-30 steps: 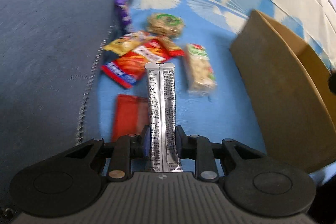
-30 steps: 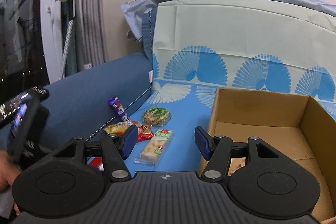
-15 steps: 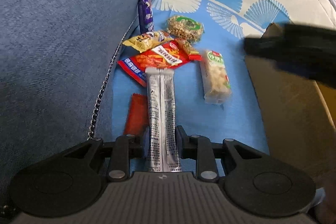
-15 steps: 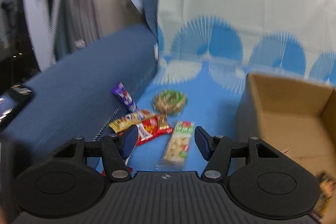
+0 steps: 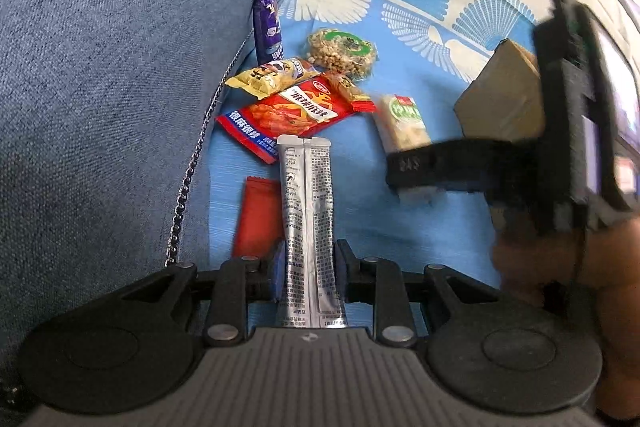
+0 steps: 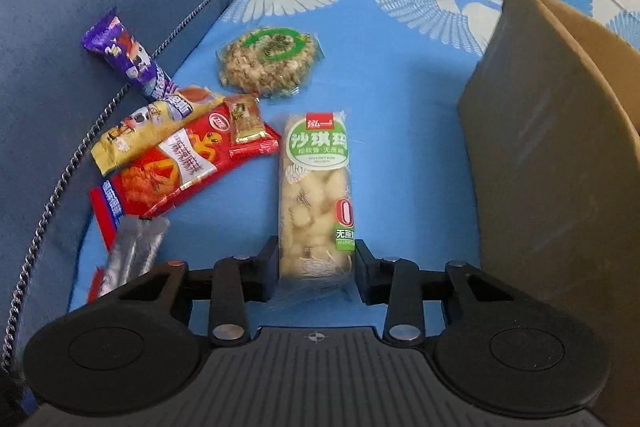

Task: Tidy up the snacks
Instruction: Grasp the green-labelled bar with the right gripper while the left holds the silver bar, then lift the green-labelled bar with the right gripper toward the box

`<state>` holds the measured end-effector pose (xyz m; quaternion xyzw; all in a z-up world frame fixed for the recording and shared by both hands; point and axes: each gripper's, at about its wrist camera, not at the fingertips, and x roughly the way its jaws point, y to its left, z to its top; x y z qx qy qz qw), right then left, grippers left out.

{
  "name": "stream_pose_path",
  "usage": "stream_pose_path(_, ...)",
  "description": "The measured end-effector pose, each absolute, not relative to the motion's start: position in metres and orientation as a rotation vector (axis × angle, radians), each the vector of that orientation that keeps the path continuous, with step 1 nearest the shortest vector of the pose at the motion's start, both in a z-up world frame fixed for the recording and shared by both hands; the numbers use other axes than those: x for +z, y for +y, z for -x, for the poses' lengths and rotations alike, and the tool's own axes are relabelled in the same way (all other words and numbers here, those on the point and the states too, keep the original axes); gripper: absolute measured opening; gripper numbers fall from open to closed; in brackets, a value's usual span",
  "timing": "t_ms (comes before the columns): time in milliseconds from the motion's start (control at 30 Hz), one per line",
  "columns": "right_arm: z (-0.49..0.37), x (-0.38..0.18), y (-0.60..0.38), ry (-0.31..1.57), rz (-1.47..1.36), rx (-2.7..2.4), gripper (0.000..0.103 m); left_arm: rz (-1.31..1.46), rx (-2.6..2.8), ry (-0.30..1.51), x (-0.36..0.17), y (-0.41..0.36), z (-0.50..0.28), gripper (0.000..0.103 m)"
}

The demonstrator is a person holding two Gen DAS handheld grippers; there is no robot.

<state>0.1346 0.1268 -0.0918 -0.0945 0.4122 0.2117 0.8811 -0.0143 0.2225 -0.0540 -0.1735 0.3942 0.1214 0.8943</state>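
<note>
My left gripper [image 5: 307, 275] is shut on a silver stick packet [image 5: 307, 211] and holds it above the blue sheet; the packet also shows in the right wrist view [image 6: 134, 247]. My right gripper [image 6: 316, 269] is open, its fingers either side of the near end of a pale rice-cake bar with a green label [image 6: 318, 187]; whether the pads touch it I cannot tell. In the left wrist view the right gripper [image 5: 520, 163] reaches over that bar [image 5: 404, 123]. A red snack bag [image 6: 176, 163], a yellow packet [image 6: 144, 131], a purple bar [image 6: 128, 61] and a round nut cake [image 6: 270, 61] lie beyond.
A cardboard box [image 6: 560, 155] stands at the right, its near wall close to my right gripper. A dark blue cushion [image 6: 60, 67] with a metal chain [image 6: 60, 183] rises at the left. A flat red packet [image 5: 260, 215] lies under the silver one.
My right gripper has dropped low and forward, so its fingers now straddle the rice-cake bar. My left gripper still holds the silver packet and has shifted slightly.
</note>
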Motion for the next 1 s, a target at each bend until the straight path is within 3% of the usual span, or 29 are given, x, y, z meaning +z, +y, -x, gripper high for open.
stream_pose_path(633,0.009,-0.071,0.049,0.888,0.258,0.646,0.038,0.382,0.226,0.816,-0.053,0.223,0.015,0.028)
stream_pose_path(1000,0.008,-0.091,0.051,0.835,0.231,0.568,0.038,0.360,0.208,0.829,-0.053,0.220,0.013,0.028)
